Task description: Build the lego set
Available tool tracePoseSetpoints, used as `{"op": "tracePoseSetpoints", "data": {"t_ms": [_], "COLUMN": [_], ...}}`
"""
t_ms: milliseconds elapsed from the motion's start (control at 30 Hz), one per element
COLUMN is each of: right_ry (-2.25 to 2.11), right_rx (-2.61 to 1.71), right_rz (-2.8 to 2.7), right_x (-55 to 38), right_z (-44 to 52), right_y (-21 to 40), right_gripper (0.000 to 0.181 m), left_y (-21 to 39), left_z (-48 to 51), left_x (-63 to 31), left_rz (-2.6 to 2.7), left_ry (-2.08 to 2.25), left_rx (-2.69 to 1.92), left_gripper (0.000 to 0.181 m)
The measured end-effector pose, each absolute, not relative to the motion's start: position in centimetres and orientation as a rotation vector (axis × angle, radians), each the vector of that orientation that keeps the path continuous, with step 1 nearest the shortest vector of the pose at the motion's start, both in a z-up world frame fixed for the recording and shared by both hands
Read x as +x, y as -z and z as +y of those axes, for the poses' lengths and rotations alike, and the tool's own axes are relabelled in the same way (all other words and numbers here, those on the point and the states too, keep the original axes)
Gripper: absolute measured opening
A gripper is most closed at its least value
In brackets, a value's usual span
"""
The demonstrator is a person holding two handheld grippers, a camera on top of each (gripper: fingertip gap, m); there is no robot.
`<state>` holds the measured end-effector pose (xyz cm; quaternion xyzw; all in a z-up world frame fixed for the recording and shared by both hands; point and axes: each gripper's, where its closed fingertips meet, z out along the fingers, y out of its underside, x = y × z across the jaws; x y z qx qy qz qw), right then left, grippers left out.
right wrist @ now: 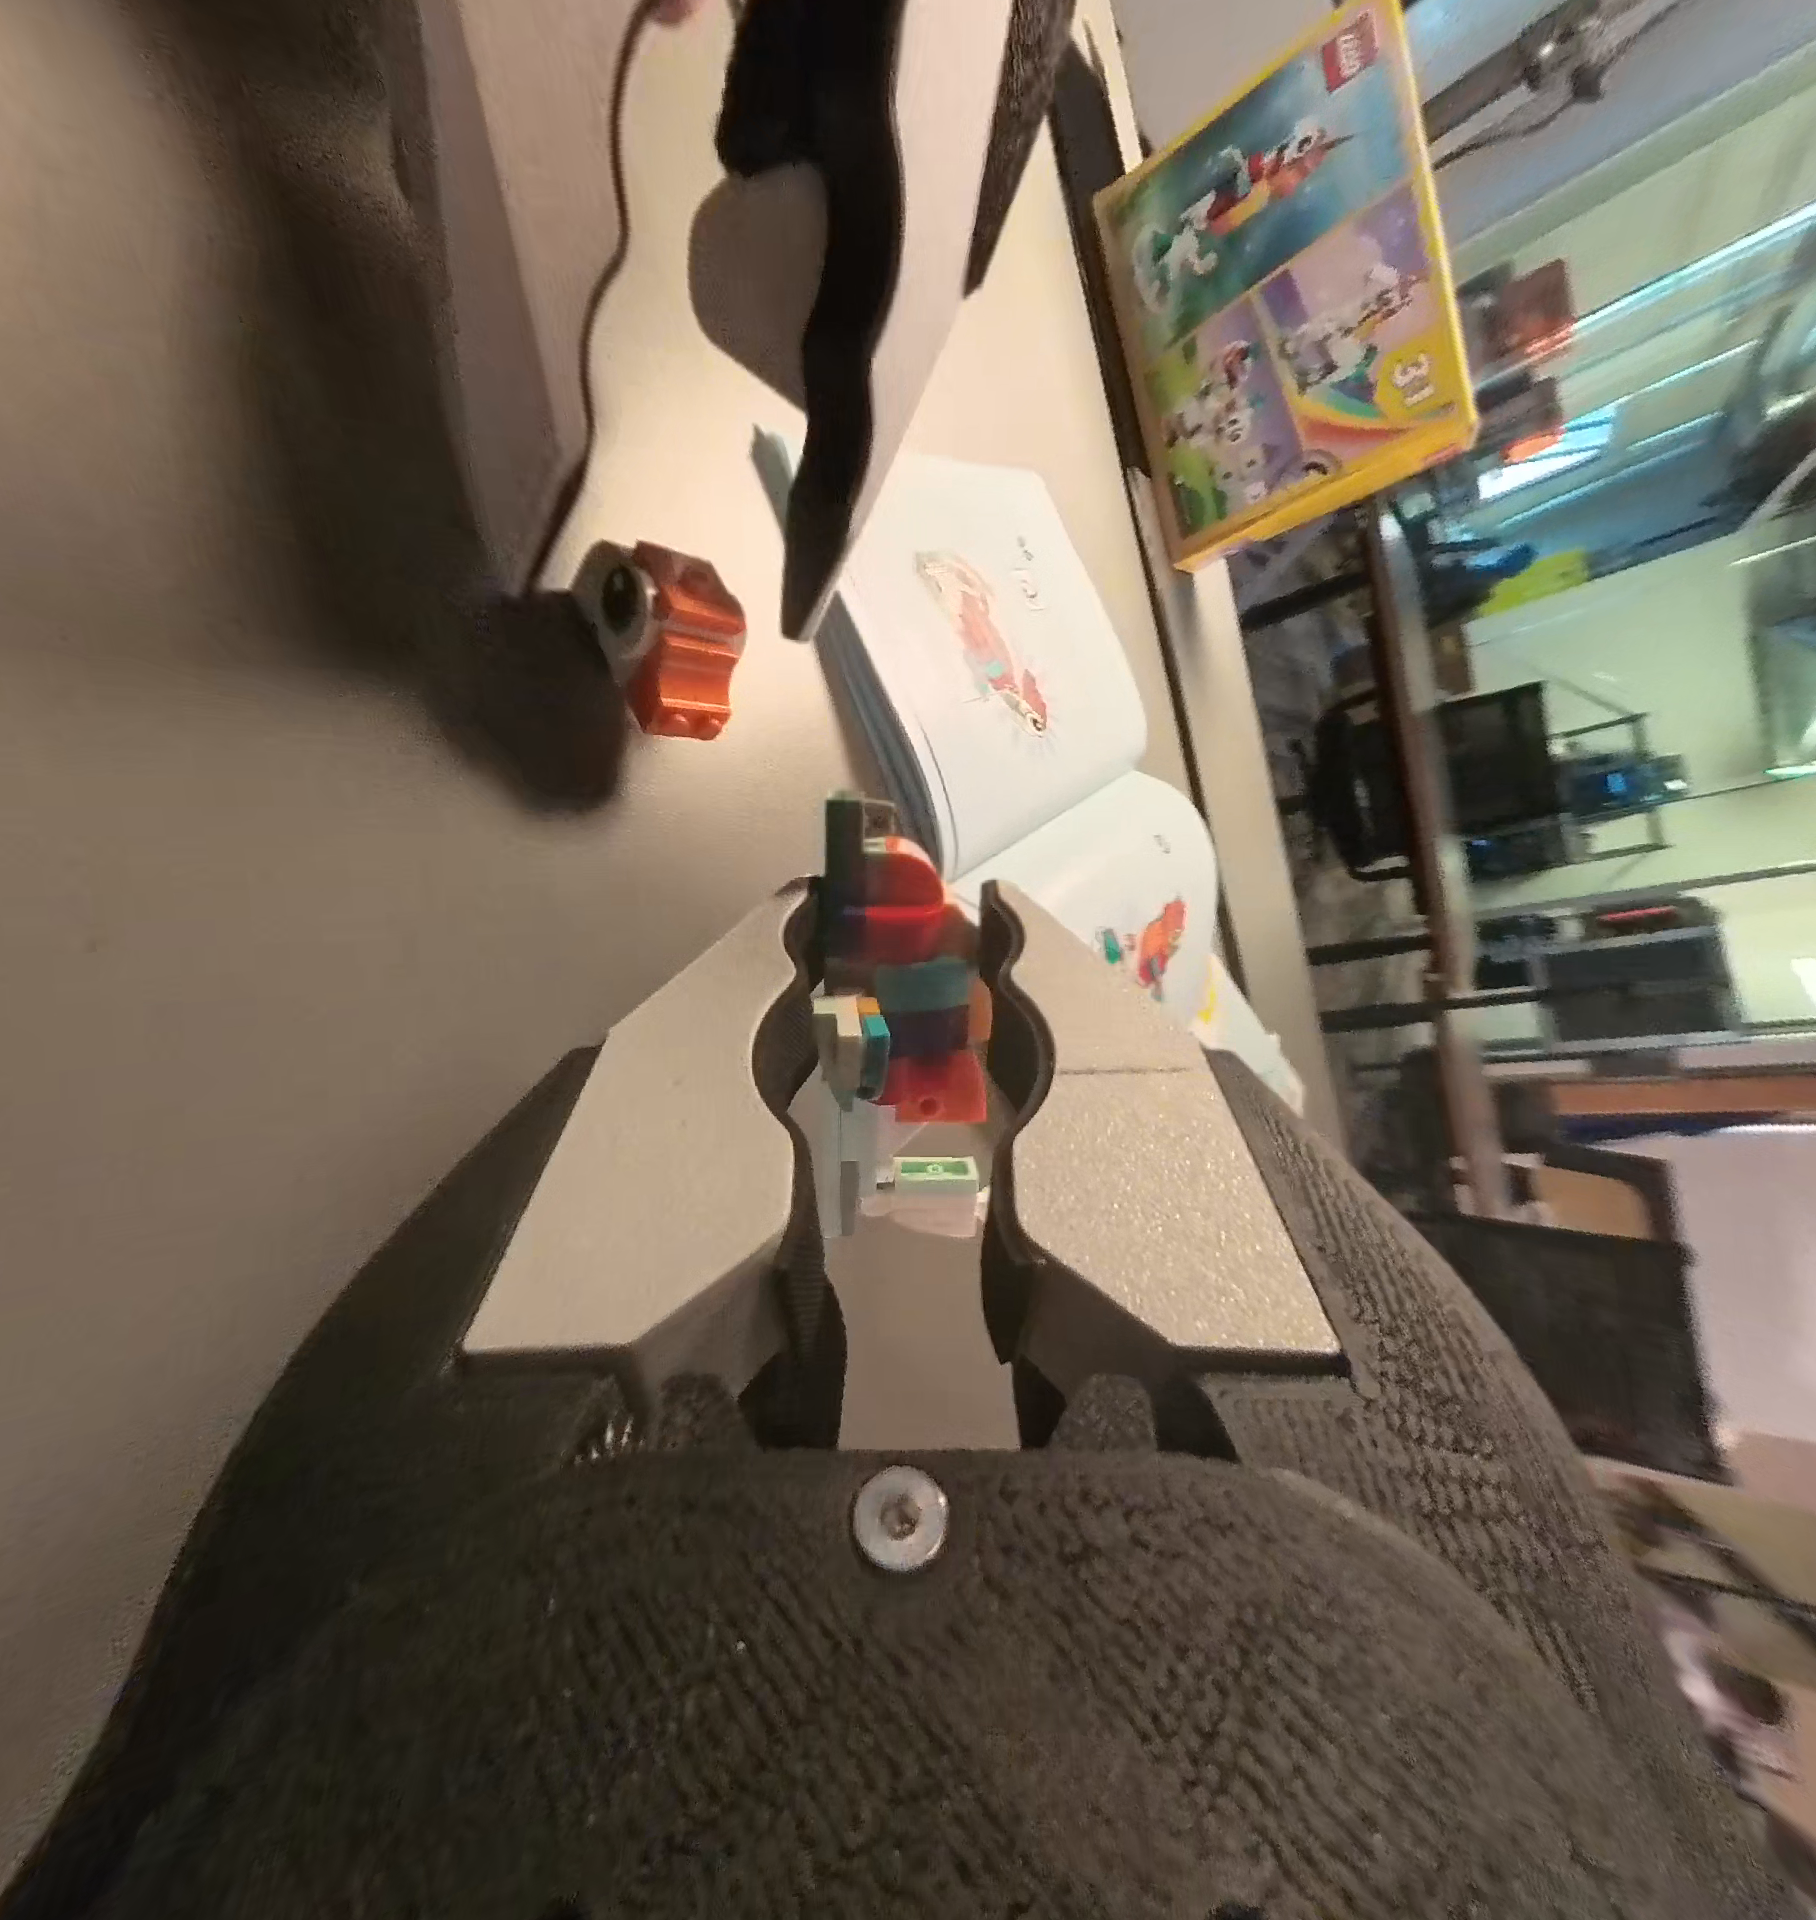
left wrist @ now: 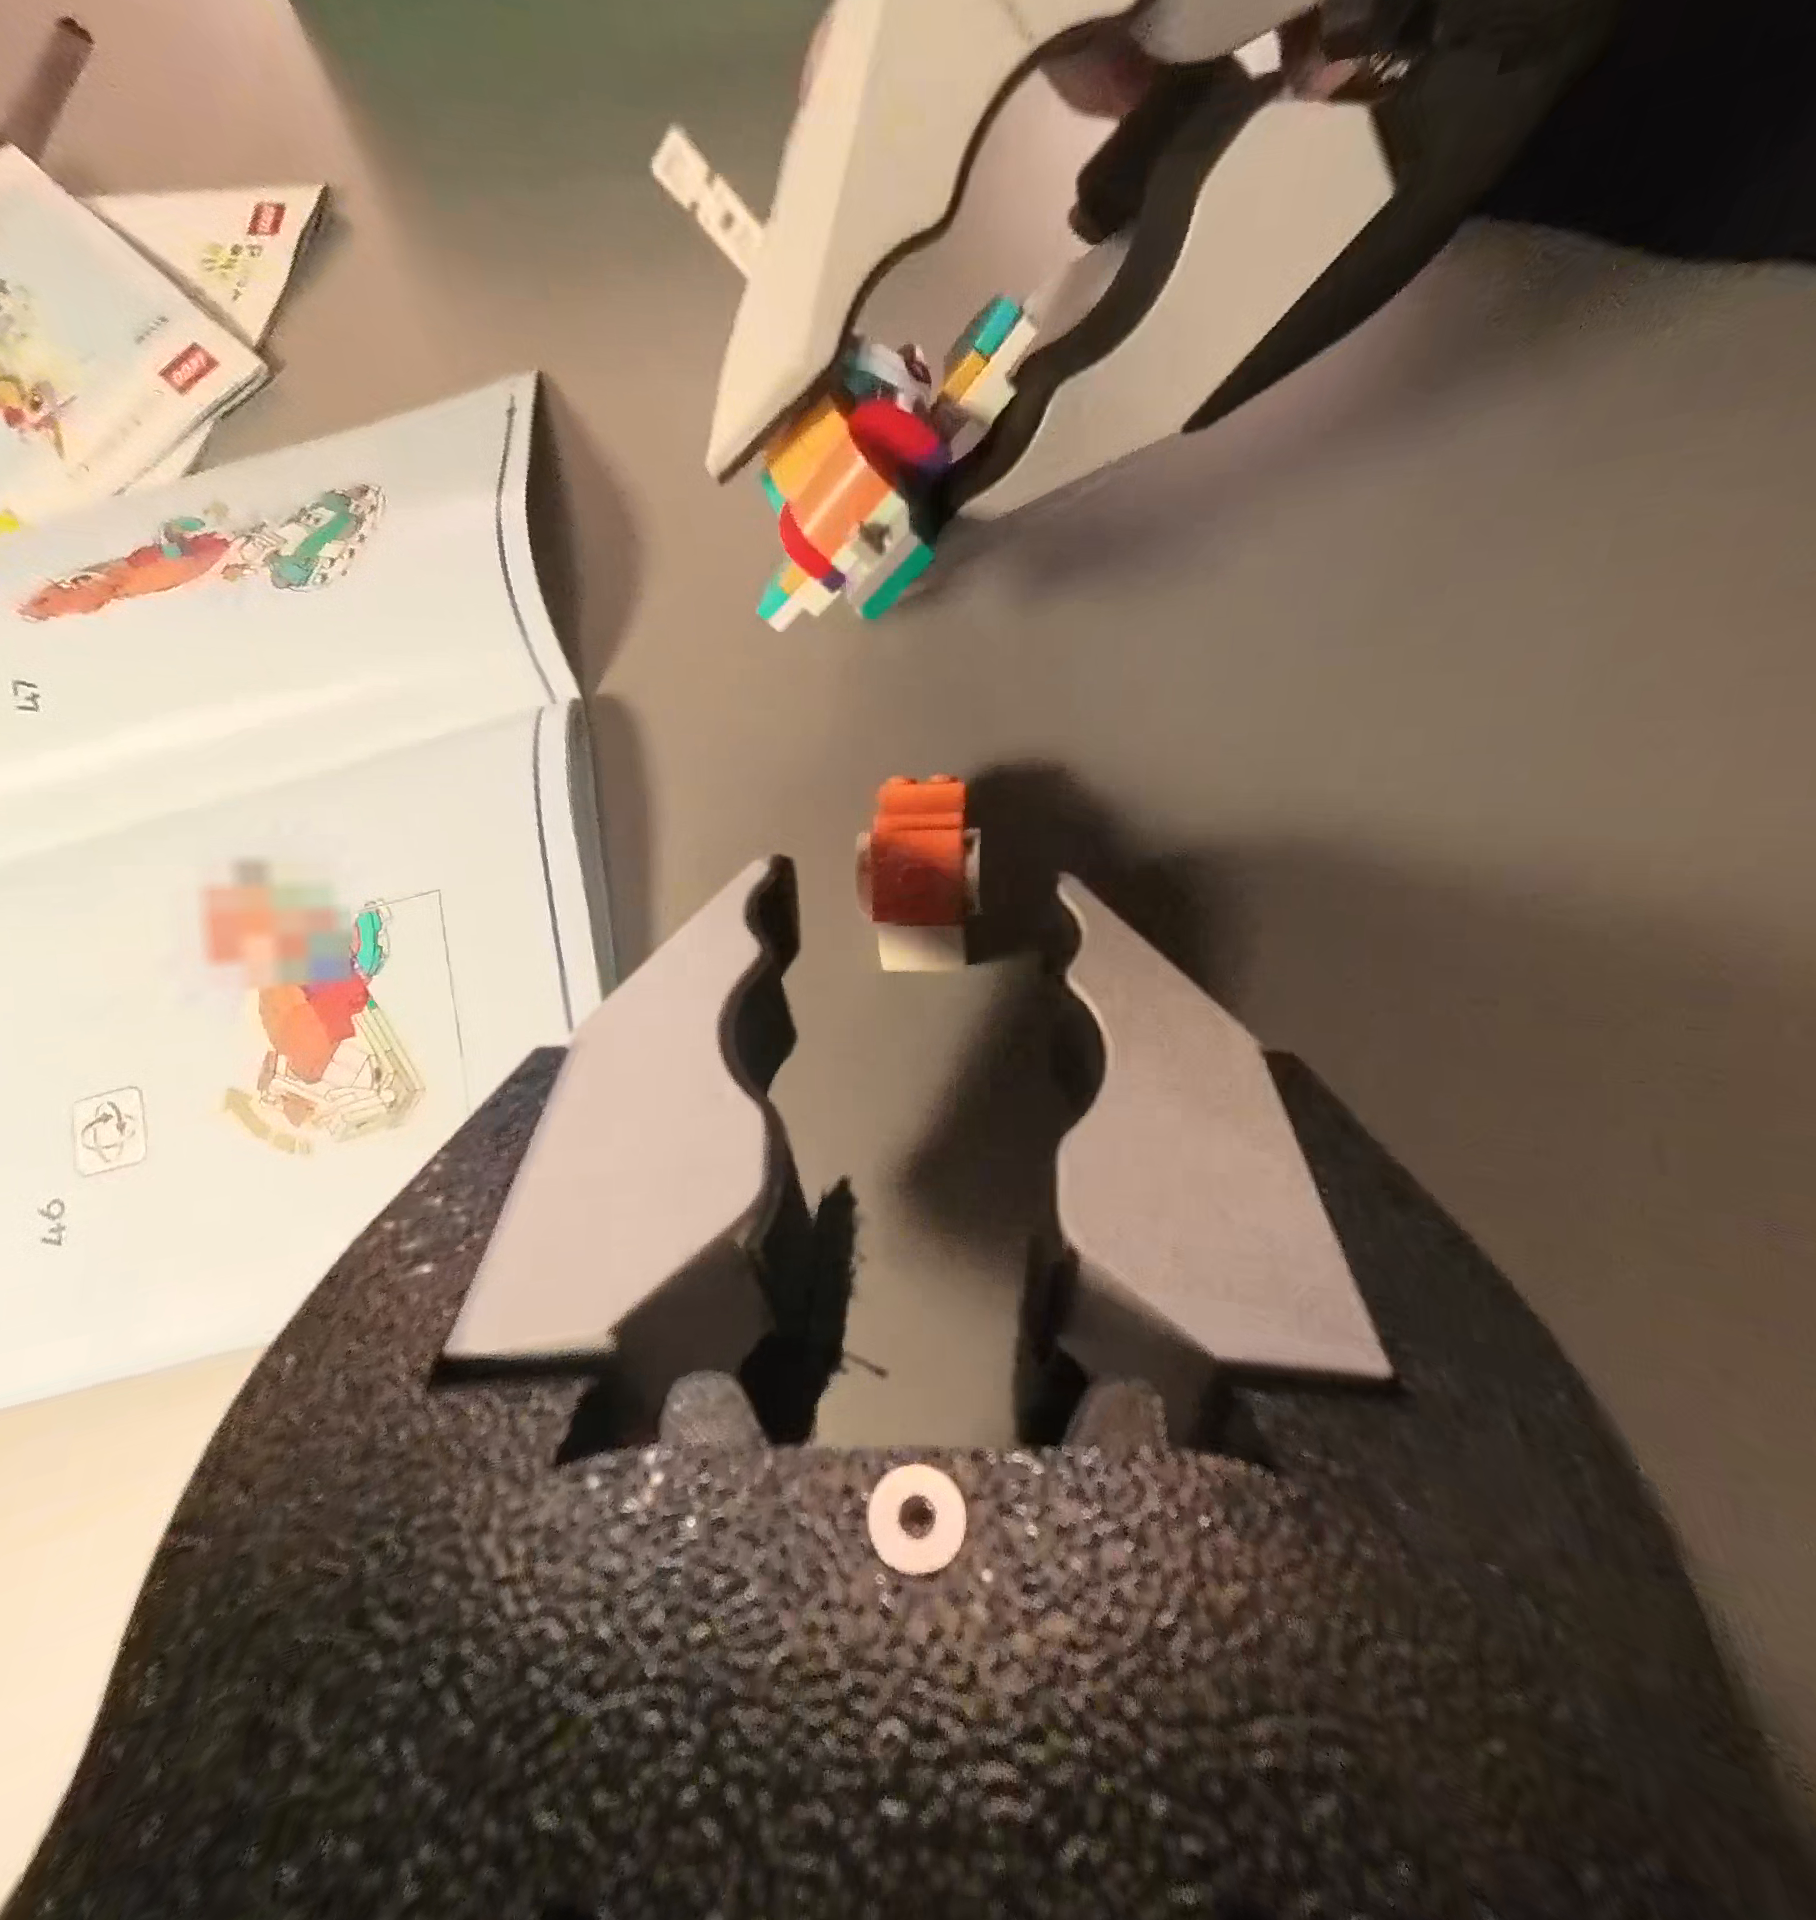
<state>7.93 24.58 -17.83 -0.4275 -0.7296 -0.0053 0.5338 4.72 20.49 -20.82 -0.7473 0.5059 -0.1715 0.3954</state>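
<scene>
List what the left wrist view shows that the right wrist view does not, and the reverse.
Only the left wrist view shows the two folded leaflets at the table's far left, and the open left gripper head on.

Only the right wrist view shows the yellow Lego box, the shelving behind it, and an eye piece on the small orange sub-assembly.

Both show the open instruction booklet, that orange sub-assembly lying on the table, and the multicoloured partial build clamped in the right gripper.
</scene>
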Motion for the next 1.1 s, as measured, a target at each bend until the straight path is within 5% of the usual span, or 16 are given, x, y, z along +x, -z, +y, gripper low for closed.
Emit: {"op": "tracePoseSetpoints", "data": {"t_ms": [33,600,1100], "right_ry": [0.045,0.273,0.296], "right_rx": [-0.994,-0.823,-0.986], "right_rz": [-1.736,-1.725,-1.413], "right_x": [7.8,6.6,3.1], "right_z": [24.6,24.7,25.5], "right_y": [17.8,19.0,14.5], "right_gripper": [0.027,0.028,0.027], "left_y": [21.0,20.4,12.2], "left_z": [20.6,21.5,23.3], "left_x": [4.8,5.0,2.6], "left_rz": [1.291,1.247,0.594], "left_ry": [0.416,0.384,0.996], "left_rx": [-1.891,-1.786,-1.564], "left_gripper": [0.041,0.022,0.021]}}
